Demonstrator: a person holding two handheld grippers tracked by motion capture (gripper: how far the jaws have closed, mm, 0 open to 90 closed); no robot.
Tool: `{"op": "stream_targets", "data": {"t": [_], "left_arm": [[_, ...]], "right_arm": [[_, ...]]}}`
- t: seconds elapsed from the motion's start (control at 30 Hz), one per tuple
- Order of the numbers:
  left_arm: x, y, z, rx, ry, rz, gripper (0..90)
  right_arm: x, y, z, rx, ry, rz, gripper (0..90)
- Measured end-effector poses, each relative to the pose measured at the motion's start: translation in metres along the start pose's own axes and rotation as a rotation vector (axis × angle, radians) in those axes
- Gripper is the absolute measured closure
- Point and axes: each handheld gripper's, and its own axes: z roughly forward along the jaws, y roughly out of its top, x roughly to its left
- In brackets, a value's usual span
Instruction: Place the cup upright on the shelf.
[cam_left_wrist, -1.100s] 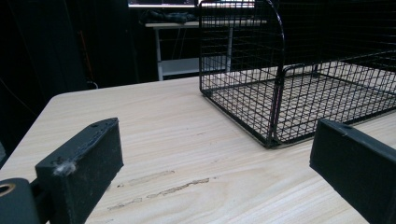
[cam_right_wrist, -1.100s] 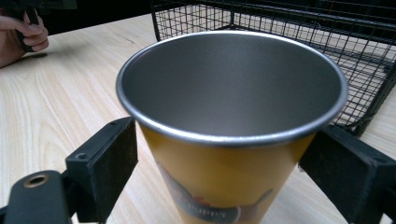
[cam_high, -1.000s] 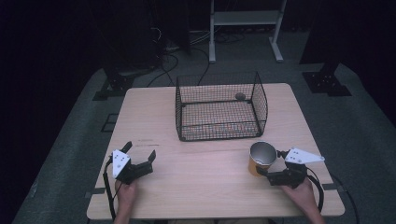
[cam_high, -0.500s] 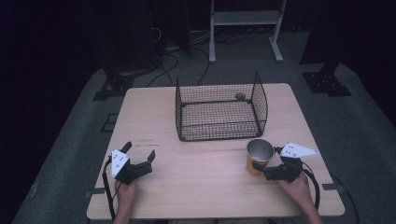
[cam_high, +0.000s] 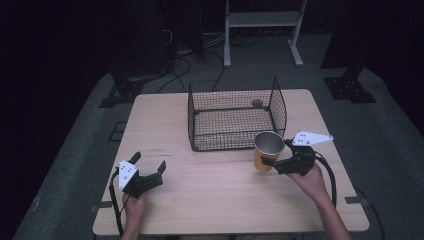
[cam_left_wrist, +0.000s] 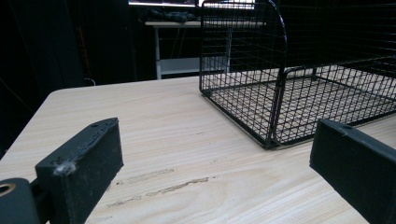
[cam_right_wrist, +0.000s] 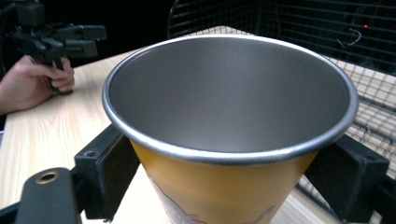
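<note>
1. High view: a yellow cup (cam_high: 266, 150) is gripped upright by the right claw (cam_high: 272, 161) beside the wire basket (cam_high: 235, 120), probably lifted off the tabletop (cam_high: 210, 190).
2. Left gripper view: the left claw (cam_left_wrist: 215, 172) is held released, idle.
3. Right gripper view: the cup (cam_right_wrist: 229, 140) is clamped below its rim for level carrying.

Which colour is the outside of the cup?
The cup is orange-yellow outside with a grey metal inside, seen best in the right gripper view.

text: none readable | cup (cam_right_wrist: 224, 186): yellow wall between the right gripper's jaws carries a printed pattern low down, too cropped to tell any letters | desk (cam_left_wrist: 187, 154): bare wood ahead of the left gripper's jaws, scuff marks, no writing | basket (cam_left_wrist: 299, 93): no label or tag seen
</note>
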Motion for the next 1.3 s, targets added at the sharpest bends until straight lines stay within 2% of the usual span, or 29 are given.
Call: {"op": "stream_targets", "data": {"t": [0.27, 0.37, 0.5, 0.57, 0.9, 1.2, 1.3], "left_arm": [[-0.001, 0.0, 0.0, 0.001, -0.003, 0.004, 2.0], [0.0, 0.0, 0.0, 0.001, -0.001, 0.003, 2.0], [0.0, 0.0, 0.0, 0.002, 0.0, 0.0, 2.0], [0.0, 0.0, 0.0, 0.0, -0.002, -0.004, 2.0], [0.001, 0.0, 0.0, -0.002, -0.002, -0.01, 2.0], [0.002, 0.0, 0.0, -0.002, -0.001, -0.012, 2.0], [0.002, 0.0, 0.0, -0.002, -0.002, -0.012, 2.0]], "right_arm": [[-0.008, 0.026, 0.01, -0.004, 0.042, -0.013, 14.7], [-0.014, 0.045, 0.015, -0.009, 0.062, -0.024, 14.6], [-0.017, 0.056, 0.019, -0.013, 0.07, -0.026, 14.7], [-0.024, 0.067, 0.025, -0.003, 0.074, -0.031, 14.7], [-0.046, 0.091, 0.05, 0.019, 0.077, -0.023, 14.6], [-0.06, 0.106, 0.072, 0.03, 0.078, -0.034, 14.6], [-0.064, 0.11, 0.081, 0.051, 0.087, -0.035, 14.6]]}}
